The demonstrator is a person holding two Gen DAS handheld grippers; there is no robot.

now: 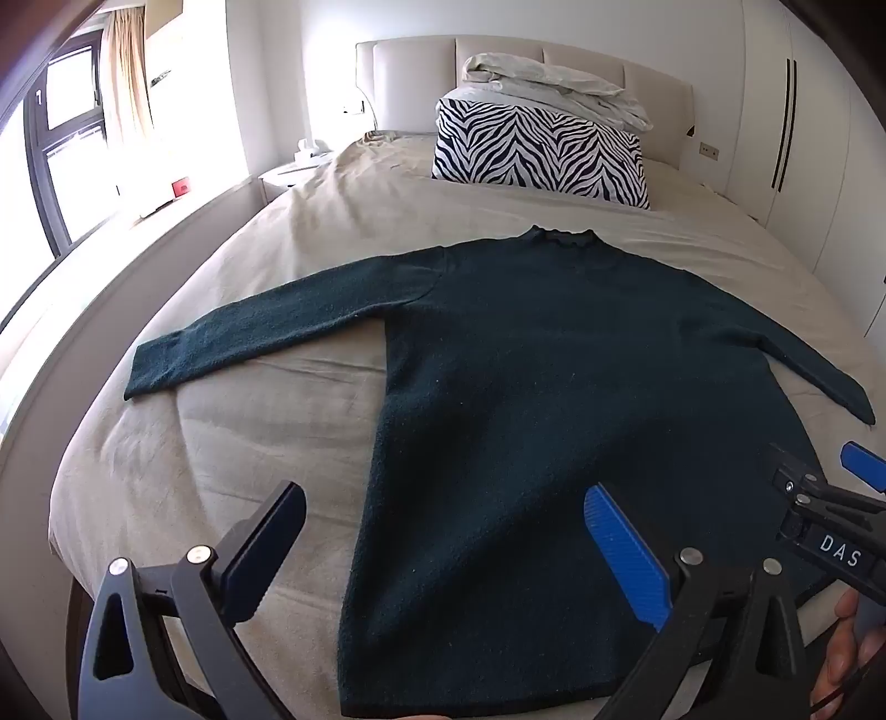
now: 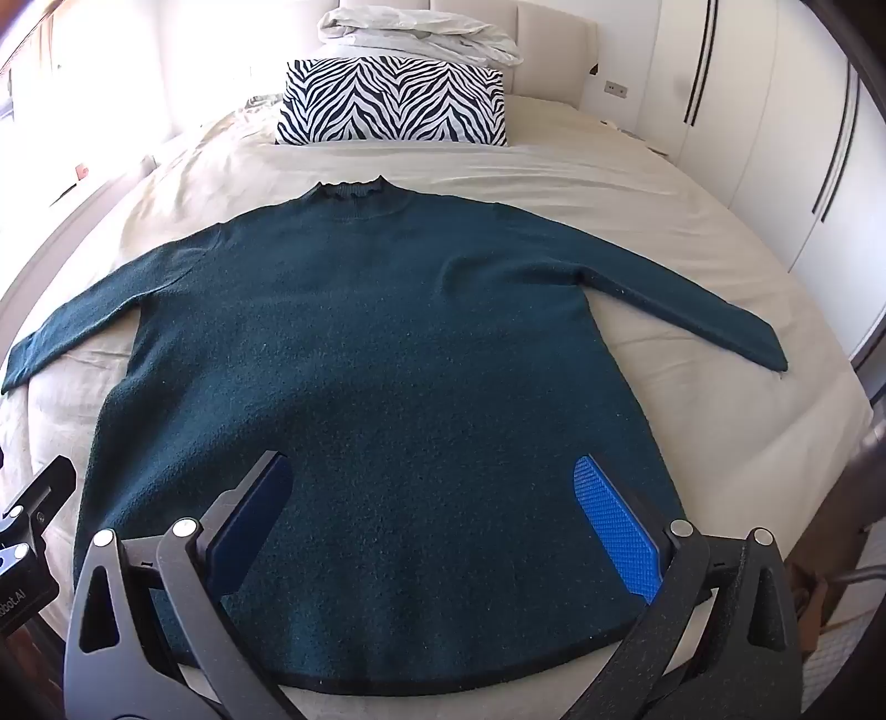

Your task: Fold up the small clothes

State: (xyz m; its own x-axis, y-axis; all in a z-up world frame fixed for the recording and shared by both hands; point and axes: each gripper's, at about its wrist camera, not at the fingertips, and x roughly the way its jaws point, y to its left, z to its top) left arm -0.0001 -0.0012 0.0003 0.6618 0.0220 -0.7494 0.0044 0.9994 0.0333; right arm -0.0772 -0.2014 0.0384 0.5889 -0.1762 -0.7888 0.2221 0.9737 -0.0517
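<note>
A dark teal knit sweater lies flat on the bed, collar away from me, both sleeves spread out to the sides; it also shows in the right wrist view. My left gripper is open and empty, above the sweater's lower left side near the hem. My right gripper is open and empty, above the sweater's lower middle near the hem. The right gripper's tip also shows at the right edge of the left wrist view.
The beige bed sheet surrounds the sweater. A zebra-striped pillow with a crumpled white duvet on it sits at the headboard. White wardrobe doors stand on the right, a window on the left.
</note>
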